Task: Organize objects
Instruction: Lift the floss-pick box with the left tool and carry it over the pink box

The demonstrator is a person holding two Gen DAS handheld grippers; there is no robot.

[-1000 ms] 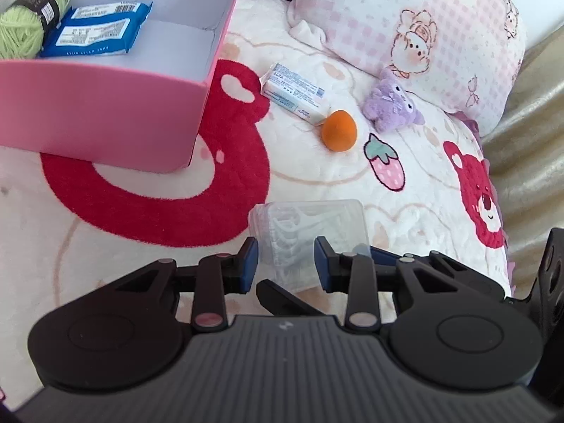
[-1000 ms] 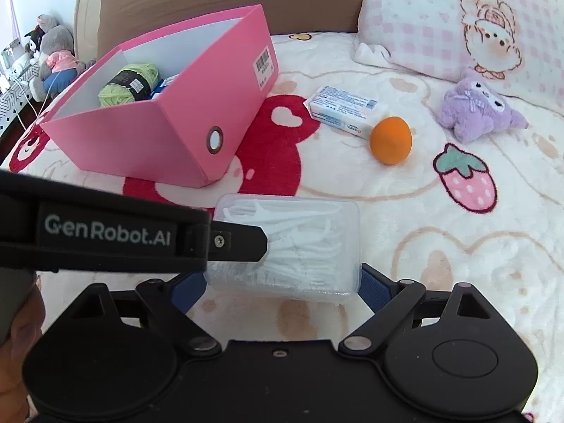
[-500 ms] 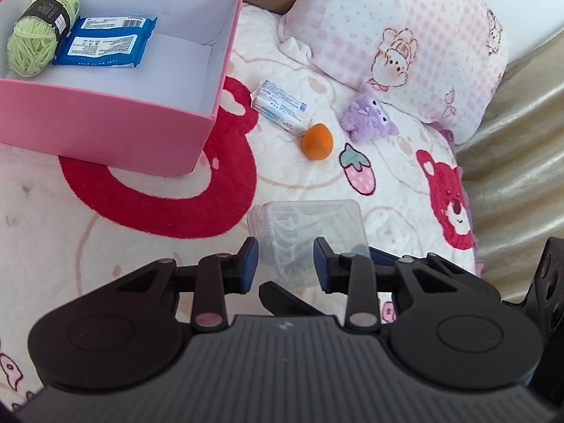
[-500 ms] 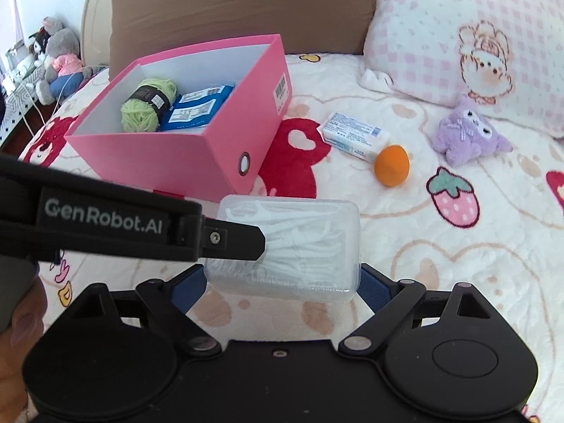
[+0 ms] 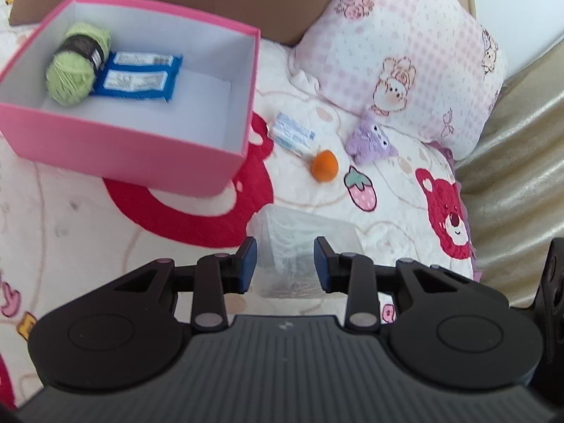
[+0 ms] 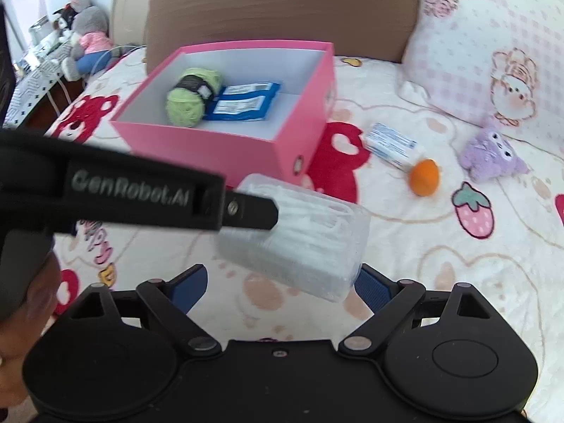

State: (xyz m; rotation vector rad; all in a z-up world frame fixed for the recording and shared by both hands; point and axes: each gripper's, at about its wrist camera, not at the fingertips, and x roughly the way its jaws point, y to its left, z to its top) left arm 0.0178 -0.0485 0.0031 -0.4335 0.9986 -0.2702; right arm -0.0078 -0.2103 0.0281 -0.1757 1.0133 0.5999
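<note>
My left gripper [image 5: 283,264] is shut on a clear plastic box of white floss picks [image 5: 303,243] and holds it in the air above the bedspread. In the right wrist view the same box [image 6: 299,236] hangs tilted, with the left gripper's finger [image 6: 246,211] clamped on it from the left. My right gripper [image 6: 280,282] is open, its blue pads apart on either side below the box, not touching it. The pink box [image 5: 148,137] stands behind, open, holding a green yarn ball [image 5: 75,65] and blue packets [image 5: 139,77].
On the bedspread right of the pink box [image 6: 225,141] lie a white-blue packet [image 5: 294,134], an orange ball [image 5: 325,165] and a purple plush toy [image 5: 370,141]. A pink checked pillow [image 5: 405,56] leans behind them. A brown headboard [image 6: 282,10] and stuffed toys [image 6: 84,38] are at the back.
The clear box has risen higher above the bed in my left gripper and now tilts. My right gripper's pads no longer hold it. The pink box's inside shows more fully.
</note>
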